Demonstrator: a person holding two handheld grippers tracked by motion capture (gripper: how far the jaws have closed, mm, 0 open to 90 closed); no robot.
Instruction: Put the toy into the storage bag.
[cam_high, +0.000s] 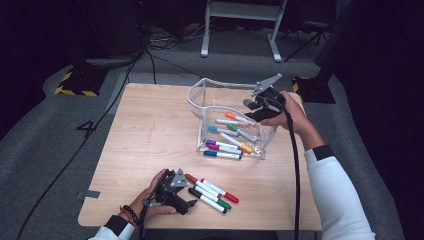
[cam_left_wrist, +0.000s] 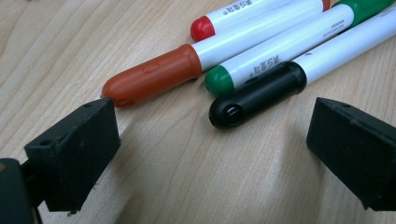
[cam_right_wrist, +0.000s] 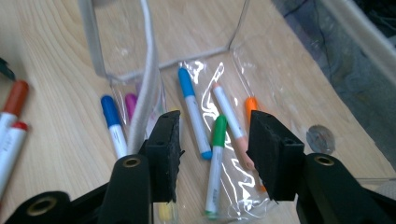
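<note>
Four markers (cam_left_wrist: 261, 51) bear unreadable print.

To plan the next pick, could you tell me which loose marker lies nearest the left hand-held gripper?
The black-capped marker: its cap end points into the gap of the open left hand-held gripper, while the brown-capped marker lies beyond the left jaw.

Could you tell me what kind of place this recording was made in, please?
Probably a lab or studio set up for recording: a small wooden table on grey carpet, cables trailing across the floor, equipment stands behind, and dark surroundings.
</note>
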